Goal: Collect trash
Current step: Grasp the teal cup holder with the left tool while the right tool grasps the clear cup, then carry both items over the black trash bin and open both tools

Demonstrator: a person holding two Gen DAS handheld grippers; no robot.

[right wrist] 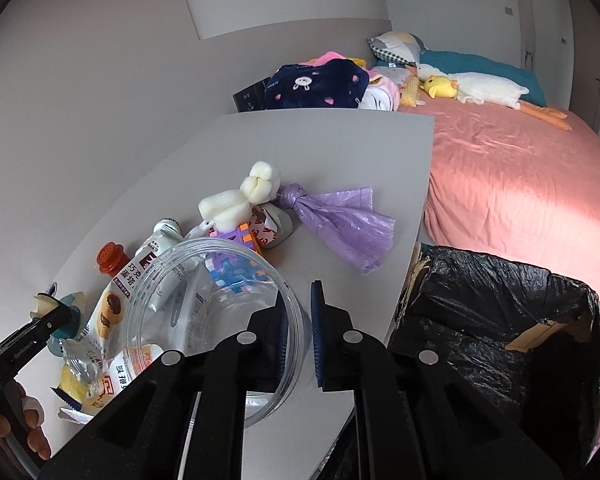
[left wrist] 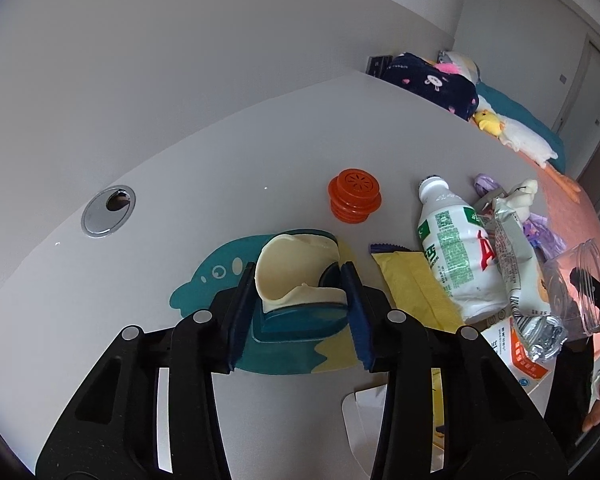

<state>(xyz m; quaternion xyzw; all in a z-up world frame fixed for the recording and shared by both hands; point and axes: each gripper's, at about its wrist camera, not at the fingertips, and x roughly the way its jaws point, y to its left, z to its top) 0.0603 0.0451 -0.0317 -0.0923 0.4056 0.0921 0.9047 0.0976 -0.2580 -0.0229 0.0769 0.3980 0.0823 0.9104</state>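
Note:
My left gripper (left wrist: 298,282) is shut on a teal whale-shaped holder (left wrist: 300,312) with a curved cream piece (left wrist: 288,272) on top, its blue pads pressing both sides. From the right wrist view that same gripper (right wrist: 48,308) shows at the far left with the holder. My right gripper (right wrist: 300,308) is shut on the rim of a clear plastic jar (right wrist: 204,280), one finger inside and one outside. The jar (left wrist: 580,280) also appears at the right edge of the left wrist view. To the right of the table stands a box lined with a black trash bag (right wrist: 500,320), its mouth open.
On the grey table (right wrist: 332,148) lie a white bottle with a green label (left wrist: 456,256), a yellow wrapper (left wrist: 416,284), a silver snack wrapper (left wrist: 520,272), an orange ribbed cap (left wrist: 355,196), a knotted purple bag (right wrist: 340,220) and white foam (right wrist: 244,196). A pink bed (right wrist: 520,180) lies beyond.

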